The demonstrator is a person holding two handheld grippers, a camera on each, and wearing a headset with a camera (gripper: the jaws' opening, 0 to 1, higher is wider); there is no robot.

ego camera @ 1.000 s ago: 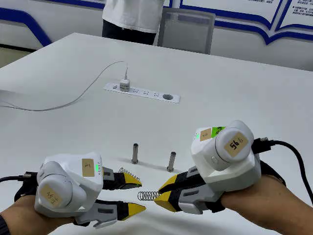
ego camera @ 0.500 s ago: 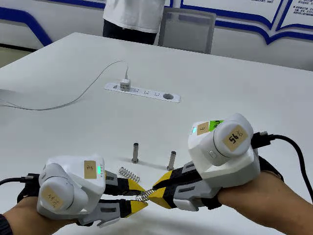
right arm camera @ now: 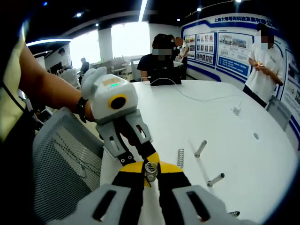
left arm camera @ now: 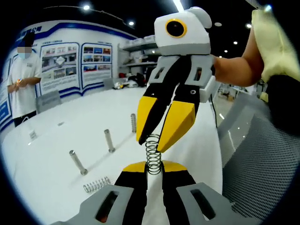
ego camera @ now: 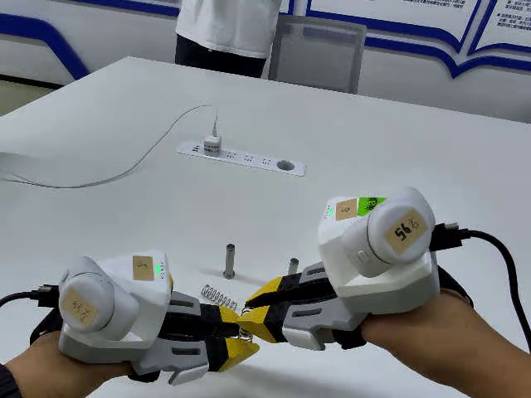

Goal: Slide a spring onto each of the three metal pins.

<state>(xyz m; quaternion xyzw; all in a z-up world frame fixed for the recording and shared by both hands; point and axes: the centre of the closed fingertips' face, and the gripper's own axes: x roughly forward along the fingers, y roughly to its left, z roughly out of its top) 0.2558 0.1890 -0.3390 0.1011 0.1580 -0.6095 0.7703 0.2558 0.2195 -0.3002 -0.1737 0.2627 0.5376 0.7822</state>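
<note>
Over the last second the two grippers have closed the gap between them. The right gripper [ego camera: 249,313], which was carrying the spring [left arm camera: 152,152] out in front of it, has met the left gripper [ego camera: 235,334]. The left's jaws were spread wide and have now drawn in. The meeting point is on the person's side of the power strip [ego camera: 241,156], farther from it than the pins are.

Both pairs of jaws are narrowed onto the same spring, the right's on one end and the left's on the other. Which pair bears the load cannot be told. This looks like a handover or a regrip, so this spring is not yet on a pin.

In the head view the meeting is a knot of yellow tips with hardly any wire visible. That view does place the rest. One bare pin [ego camera: 228,259] stands between the power strip and the grippers, and a second pin [ego camera: 292,265] pokes up just behind the right gripper. A loose spring [ego camera: 217,296] lies on the bench [ego camera: 373,166] just past the left gripper.

The left gripper view gives the held spring lengthwise, rising from its own tips into the right's. It also shows an upright coil [left arm camera: 133,123] beyond the two bare pins, probably a spring already seated on the third. The right gripper view shows the held spring end-on, its open ring centred between that gripper's tips.
</note>
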